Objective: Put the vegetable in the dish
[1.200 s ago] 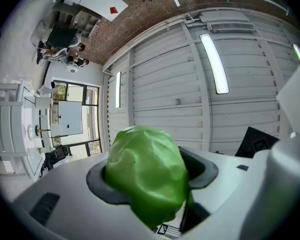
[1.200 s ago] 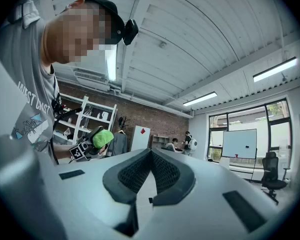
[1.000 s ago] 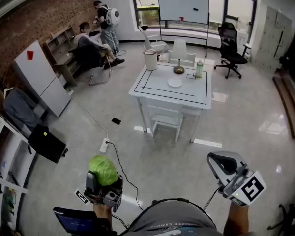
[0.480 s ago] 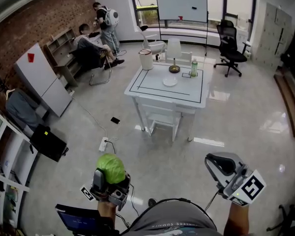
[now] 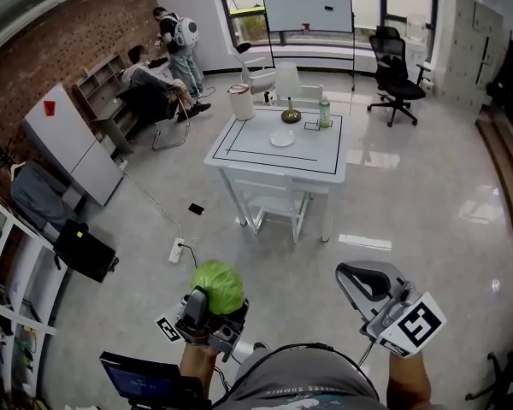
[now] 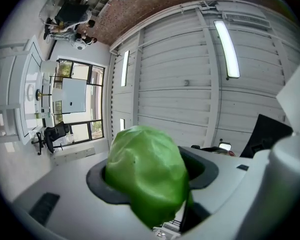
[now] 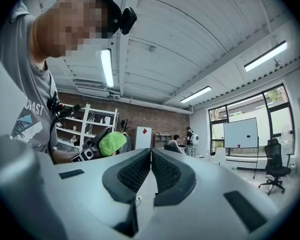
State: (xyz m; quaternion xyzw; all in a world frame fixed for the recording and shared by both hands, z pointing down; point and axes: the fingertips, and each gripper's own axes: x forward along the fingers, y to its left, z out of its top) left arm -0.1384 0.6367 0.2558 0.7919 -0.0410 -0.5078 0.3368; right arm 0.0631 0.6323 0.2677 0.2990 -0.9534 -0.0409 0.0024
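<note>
Grey glossy floor [image 5: 427, 186] surrounds a white table [image 5: 265, 149] bearing a dish [image 5: 282, 138].

Dish [image 5: 282, 138] on table [image 5: 318, 154], lamp [image 5: 286, 82] behind it

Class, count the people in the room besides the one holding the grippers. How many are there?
2. A seated person by the brick wall; a standing person with a white backpack right beside them. Others may be hidden outside the view.

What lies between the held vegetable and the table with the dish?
Head view: only bare floor separates vegetable and table; a power strip lies off left.
</note>
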